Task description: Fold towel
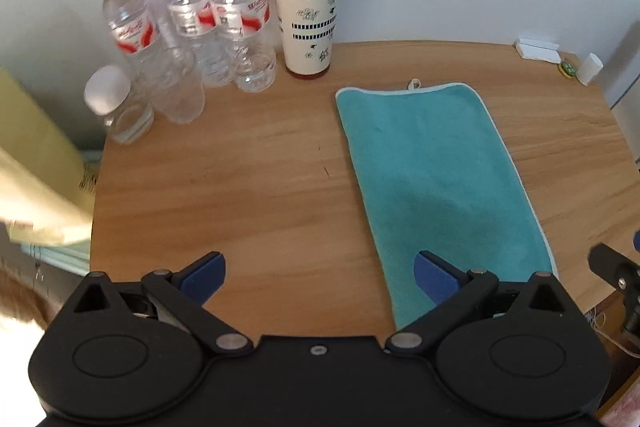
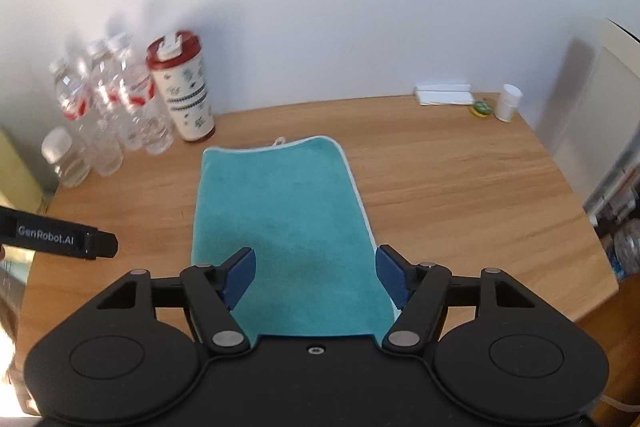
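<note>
The towel (image 2: 280,211) at the centre of the right wrist frame is teal with a thin pale edging and a small white loop (image 2: 280,141) at its far end. The bench (image 1: 260,179) is light brown wood with darker grain streaks. At the upper left, the travel cup (image 1: 308,23) is cream with small dark sprig prints and two black-and-white dashed bands, and its lid is dark red with a white flap. The water bottles (image 1: 224,15) are clear with white caps and red-and-white labels. Each tool (image 2: 314,273) is black with blue finger pads (image 2: 240,277). The wall is plain white.
</note>
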Tool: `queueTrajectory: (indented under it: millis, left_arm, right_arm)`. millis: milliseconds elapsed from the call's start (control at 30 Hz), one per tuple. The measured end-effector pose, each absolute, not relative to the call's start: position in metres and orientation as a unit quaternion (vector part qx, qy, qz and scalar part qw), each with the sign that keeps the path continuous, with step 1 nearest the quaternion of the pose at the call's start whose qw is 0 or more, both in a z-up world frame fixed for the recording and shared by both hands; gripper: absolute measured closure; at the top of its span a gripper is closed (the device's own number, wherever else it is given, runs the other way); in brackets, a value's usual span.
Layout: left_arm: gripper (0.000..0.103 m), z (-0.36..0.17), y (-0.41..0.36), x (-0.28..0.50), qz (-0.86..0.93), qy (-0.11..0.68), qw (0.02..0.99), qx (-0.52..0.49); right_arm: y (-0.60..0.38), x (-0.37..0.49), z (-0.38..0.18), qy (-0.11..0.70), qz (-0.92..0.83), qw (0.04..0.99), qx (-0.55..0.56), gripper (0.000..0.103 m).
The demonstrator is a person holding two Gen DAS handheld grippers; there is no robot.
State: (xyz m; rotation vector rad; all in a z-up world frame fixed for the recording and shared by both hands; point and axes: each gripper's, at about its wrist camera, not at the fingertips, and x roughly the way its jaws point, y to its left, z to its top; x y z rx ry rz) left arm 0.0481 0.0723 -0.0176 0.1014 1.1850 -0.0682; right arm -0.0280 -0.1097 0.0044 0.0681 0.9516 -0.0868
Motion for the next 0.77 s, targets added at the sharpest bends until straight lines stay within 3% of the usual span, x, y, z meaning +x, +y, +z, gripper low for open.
queueTrajectory:
  millis: [767]
  left_arm:
    - [0.001,-0.005,0.000,-0.021,0.029,0.523,0.851,0.047]
  right_arm:
    - [-0.175,-0.031,-0.020,0.504,0.007,0.863,0.024,0.031]
